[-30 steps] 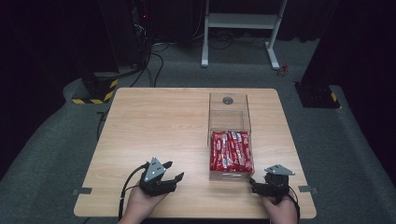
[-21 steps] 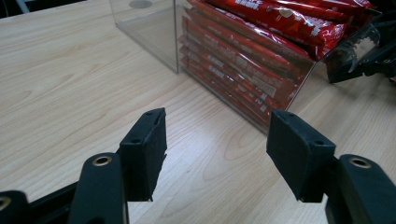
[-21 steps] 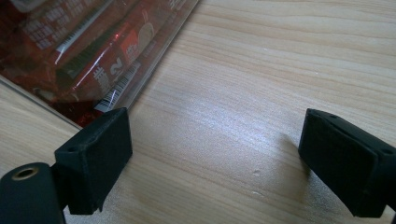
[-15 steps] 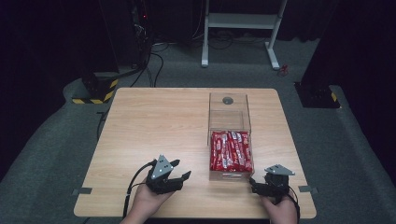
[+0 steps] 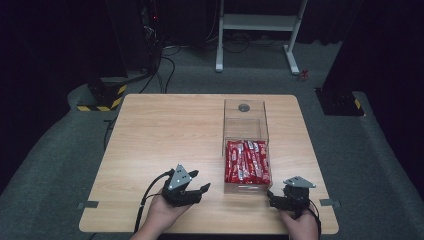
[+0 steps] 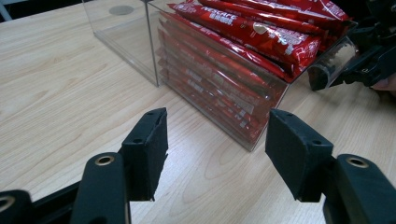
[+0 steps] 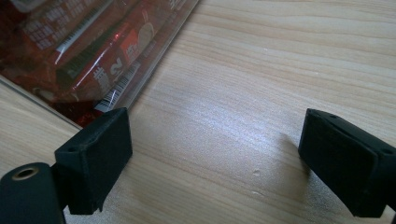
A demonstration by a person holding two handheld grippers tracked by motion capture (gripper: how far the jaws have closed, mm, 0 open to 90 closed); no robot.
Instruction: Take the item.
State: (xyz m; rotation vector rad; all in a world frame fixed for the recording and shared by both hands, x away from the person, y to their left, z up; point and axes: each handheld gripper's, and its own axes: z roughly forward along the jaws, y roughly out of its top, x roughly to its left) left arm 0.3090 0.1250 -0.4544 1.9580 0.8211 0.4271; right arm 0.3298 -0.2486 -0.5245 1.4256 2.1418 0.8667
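Note:
A clear plastic box (image 5: 244, 125) stands on the right half of the wooden table (image 5: 165, 135). Its far compartment is empty; its near one is packed with red sachets (image 5: 247, 161). My left gripper (image 5: 199, 181) is open, low over the table just left of the box's near corner, jaws pointing right. In the left gripper view my left gripper (image 6: 217, 140) faces the stacked sachets (image 6: 243, 42) through the box wall (image 6: 140, 42). My right gripper (image 5: 271, 198) is open beside the box's near right corner. In the right gripper view my right gripper (image 7: 215, 158) spans bare wood, the sachets (image 7: 70, 42) at upper left.
The table's near edge runs just under both hands. The left gripper view catches the right gripper (image 6: 359, 65) past the box corner. Beyond the table are dark floor, cables, a white stand's feet (image 5: 255, 65) and a yellow-and-black striped base (image 5: 102, 97).
My left gripper has moved right toward the box and turned its jaws toward it. The right gripper has stayed put.

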